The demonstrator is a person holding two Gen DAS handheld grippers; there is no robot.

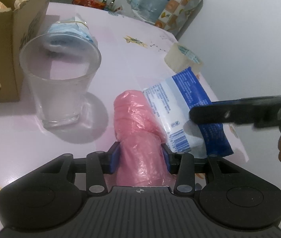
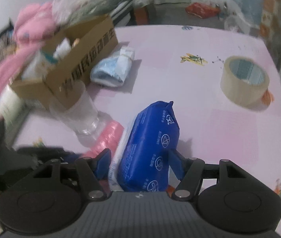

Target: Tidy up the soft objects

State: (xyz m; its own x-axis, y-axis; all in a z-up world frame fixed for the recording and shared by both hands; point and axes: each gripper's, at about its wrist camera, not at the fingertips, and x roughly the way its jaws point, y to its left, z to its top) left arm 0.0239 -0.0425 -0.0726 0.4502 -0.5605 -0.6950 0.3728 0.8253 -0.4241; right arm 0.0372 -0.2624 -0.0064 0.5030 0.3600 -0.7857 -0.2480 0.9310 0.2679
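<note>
My left gripper (image 1: 140, 156) is shut on a roll of pink plastic bags (image 1: 138, 127) that lies on the pink table. A blue and white tissue pack (image 1: 188, 111) lies against the roll's right side. In the right wrist view my right gripper (image 2: 140, 164) is shut on the blue tissue pack (image 2: 150, 144), its blue pads pressing both sides. The pink roll (image 2: 106, 136) shows to its left. One right gripper finger (image 1: 239, 113) reaches in over the pack in the left wrist view.
A clear glass (image 1: 59, 83) stands left of the roll. A cardboard box (image 2: 67, 63) with soft items stands behind it. A bundle of face masks (image 2: 112, 69) lies beside the box. A tape roll (image 2: 245, 79) sits at the right, near the table edge.
</note>
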